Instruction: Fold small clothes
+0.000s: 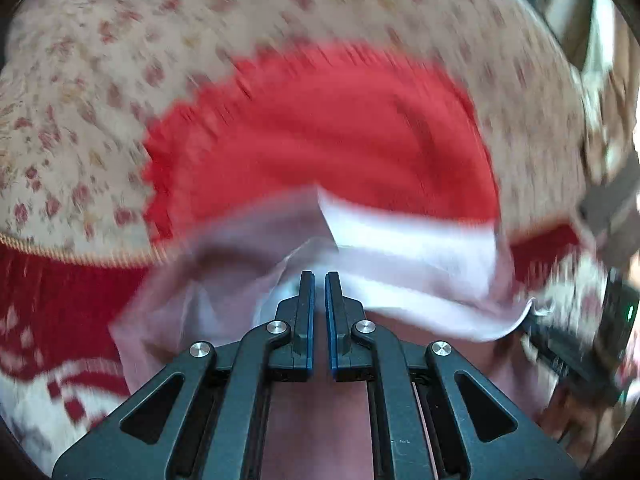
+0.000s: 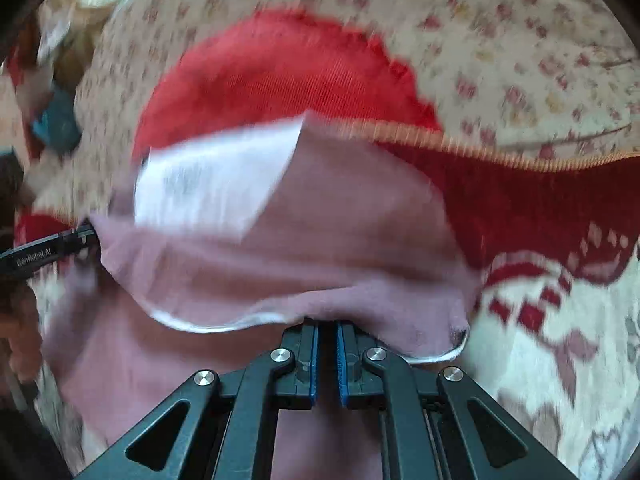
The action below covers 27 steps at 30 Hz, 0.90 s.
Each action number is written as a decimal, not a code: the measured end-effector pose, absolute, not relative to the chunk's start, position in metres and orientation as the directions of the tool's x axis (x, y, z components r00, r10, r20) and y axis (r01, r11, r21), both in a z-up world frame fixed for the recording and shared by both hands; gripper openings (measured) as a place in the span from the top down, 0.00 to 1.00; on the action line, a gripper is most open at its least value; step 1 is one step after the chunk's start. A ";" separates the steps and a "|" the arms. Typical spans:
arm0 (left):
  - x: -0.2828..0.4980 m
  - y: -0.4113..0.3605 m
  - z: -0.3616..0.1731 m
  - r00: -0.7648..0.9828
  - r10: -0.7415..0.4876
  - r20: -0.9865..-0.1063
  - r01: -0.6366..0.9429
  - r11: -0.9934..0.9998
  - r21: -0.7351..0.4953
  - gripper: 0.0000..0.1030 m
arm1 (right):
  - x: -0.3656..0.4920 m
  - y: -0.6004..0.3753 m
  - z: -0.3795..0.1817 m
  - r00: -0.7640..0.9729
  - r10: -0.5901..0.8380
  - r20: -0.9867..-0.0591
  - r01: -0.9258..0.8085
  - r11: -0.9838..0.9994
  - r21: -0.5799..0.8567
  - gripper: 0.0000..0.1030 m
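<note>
both views are blurred, so fine details cannot be told.

in the left wrist view, the left gripper [image 1: 319,276] is seen with its two fingers drawn close together, only a narrow slit being left between the blue pads [image 1: 329,320]. a fold of the pale pink garment [image 1: 420,276] is bunched right at the fingertips, and the edge of the cloth seems to be pinched there, though the contact itself is partly hidden by the fabric. the garment is lifted and hangs in front of the gripper, with a brighter, whiter part on its right side. behind it a red cloth [image 1: 320,132] with a scalloped edge is laid on a floral cushion [image 1: 100,80] of beige colour with small reddish flowers. lower left, a red and white patterned rug [image 1: 48,340] is visible. at the right edge the right gripper [image 1: 568,344] is seen as a dark shape at the far corner of the garment.

in the right wrist view, the right gripper [image 2: 327,326] is shown with its jaws nearly closed, and the hem of the pale pink garment [image 2: 320,248] is draped over the fingertips; it appears to be grasped, but the tips are covered by the cloth. a white, brighter panel [image 2: 216,180] of the garment is turned up at the upper left. the left gripper [image 2: 86,234] is seen at the left edge, touching the other corner of the garment. the red cloth [image 2: 272,80] and the floral cushion [image 2: 520,60] are behind, and the patterned rug [image 2: 560,320] is at the right.
</note>
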<state>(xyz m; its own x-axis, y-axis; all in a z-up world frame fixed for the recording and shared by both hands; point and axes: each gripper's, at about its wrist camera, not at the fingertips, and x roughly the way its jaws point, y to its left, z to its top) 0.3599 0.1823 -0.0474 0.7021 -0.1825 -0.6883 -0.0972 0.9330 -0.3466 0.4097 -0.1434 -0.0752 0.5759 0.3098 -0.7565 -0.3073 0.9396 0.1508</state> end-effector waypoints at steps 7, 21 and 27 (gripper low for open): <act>0.344 0.222 -0.056 0.710 -0.160 -0.686 -0.183 0.898 -0.399 0.96 | 0.421 -0.169 -0.046 0.702 0.263 -0.662 -0.184 0.965 0.188 0.94; 0.346 0.201 -0.088 0.640 -0.130 -0.757 -0.181 0.932 -0.314 0.70 | 0.423 -0.185 -0.073 0.582 0.339 -0.740 -0.203 0.941 0.271 0.94; 0.336 0.220 -0.082 0.666 -0.165 -0.727 -0.209 0.895 -0.395 0.57 | 0.438 -0.178 -0.100 0.504 0.303 -0.809 -0.197 0.952 0.234 0.94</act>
<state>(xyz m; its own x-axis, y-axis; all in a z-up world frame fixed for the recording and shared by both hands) 0.3362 0.2204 -0.0818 0.6663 -0.1651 -0.7271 -0.2094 0.8945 -0.3950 0.4376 -0.1783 -0.1005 0.5036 0.3034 -0.8089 -0.1974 0.9520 0.2341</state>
